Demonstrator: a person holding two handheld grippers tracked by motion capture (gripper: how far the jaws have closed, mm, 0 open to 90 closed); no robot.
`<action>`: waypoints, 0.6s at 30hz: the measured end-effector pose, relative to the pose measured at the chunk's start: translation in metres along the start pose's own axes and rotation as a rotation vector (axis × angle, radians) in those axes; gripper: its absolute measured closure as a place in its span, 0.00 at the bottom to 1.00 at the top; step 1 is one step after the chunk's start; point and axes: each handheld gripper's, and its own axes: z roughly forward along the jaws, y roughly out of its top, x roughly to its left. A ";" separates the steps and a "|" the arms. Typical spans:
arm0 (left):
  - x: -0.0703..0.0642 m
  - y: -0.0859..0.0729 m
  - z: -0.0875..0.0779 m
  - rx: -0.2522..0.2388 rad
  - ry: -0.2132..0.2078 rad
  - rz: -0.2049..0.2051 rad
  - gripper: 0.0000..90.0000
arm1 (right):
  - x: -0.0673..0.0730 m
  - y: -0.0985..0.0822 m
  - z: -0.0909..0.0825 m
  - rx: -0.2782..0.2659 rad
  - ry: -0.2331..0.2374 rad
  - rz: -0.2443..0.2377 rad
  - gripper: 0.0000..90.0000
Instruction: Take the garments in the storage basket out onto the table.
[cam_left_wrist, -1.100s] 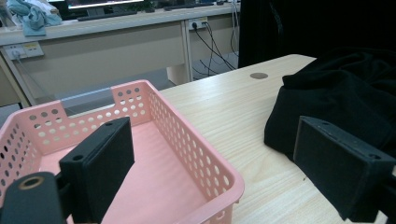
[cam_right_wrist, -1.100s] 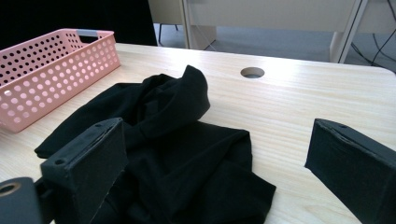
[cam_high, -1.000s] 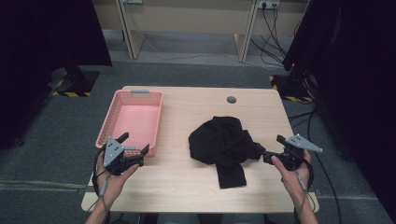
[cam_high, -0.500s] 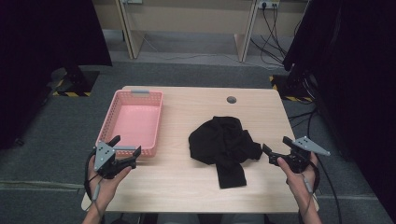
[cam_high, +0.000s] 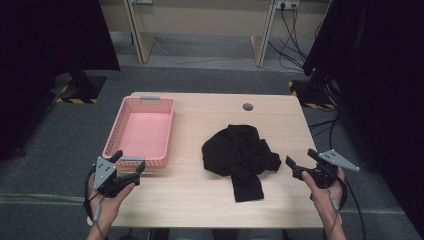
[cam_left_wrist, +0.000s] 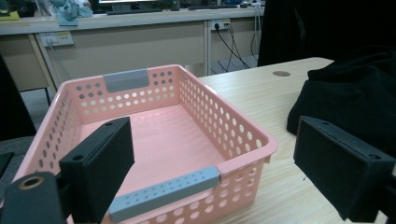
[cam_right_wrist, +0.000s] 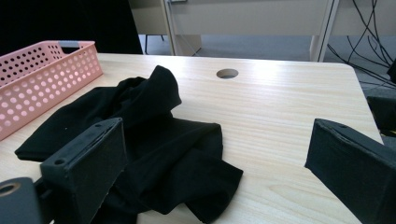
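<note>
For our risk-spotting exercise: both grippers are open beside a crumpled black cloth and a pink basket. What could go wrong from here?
1. The black cloth lies bunched, with one flap trailing toward the table's near edge; a grab by the right gripper may catch only one layer.
2. The left gripper sits close to the pink basket, so it might nudge it.

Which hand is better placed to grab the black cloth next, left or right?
Probably the right. The right gripper is open, pointing at the black cloth from just beside its edge. The left gripper, also open, sits at the near end of the pink basket, farther from the cloth.
</note>
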 end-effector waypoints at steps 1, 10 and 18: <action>0.001 -0.001 -0.001 -0.001 0.004 -0.005 0.13 | -0.001 -0.001 -0.001 -0.002 -0.002 0.001 0.05; 0.001 -0.015 -0.007 -0.004 0.005 -0.029 0.13 | -0.006 -0.010 -0.004 -0.006 -0.010 0.020 0.05; -0.002 -0.028 -0.008 0.000 -0.013 -0.041 0.12 | -0.012 -0.020 -0.008 -0.009 -0.021 0.035 0.05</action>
